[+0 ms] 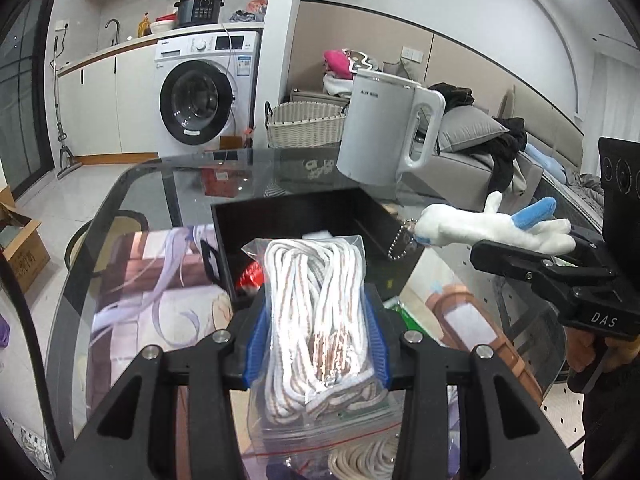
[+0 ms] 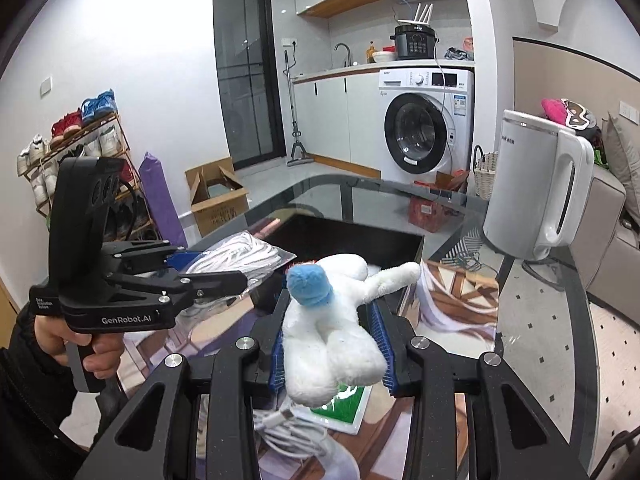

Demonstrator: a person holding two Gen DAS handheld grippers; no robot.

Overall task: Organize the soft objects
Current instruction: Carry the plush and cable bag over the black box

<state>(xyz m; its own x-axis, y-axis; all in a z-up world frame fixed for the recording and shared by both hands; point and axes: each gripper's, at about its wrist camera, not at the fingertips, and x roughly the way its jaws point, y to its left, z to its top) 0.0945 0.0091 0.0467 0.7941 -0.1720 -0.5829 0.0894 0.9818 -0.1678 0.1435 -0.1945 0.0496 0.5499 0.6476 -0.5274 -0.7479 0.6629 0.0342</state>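
My left gripper [image 1: 316, 320] is shut on a clear zip bag of white-and-brown rope [image 1: 316, 312] and holds it above the near edge of the black box [image 1: 296, 212]. It also shows in the right wrist view [image 2: 224, 276], with the bag [image 2: 240, 256] sticking out. My right gripper [image 2: 332, 332] is shut on a white plush toy [image 2: 332, 336] with a blue part, held above the glass table near the box [image 2: 352, 236]. In the left wrist view the plush [image 1: 492, 228] hangs right of the box, with a bead chain at its end.
A white electric kettle [image 1: 384, 132] stands on the glass table [image 1: 160, 184] behind the box. A white cable [image 2: 288, 432] and a green-and-white flat pack [image 2: 344, 404] lie under my right gripper. A sofa with clothes, a wicker basket [image 1: 306, 124] and a washing machine stand beyond.
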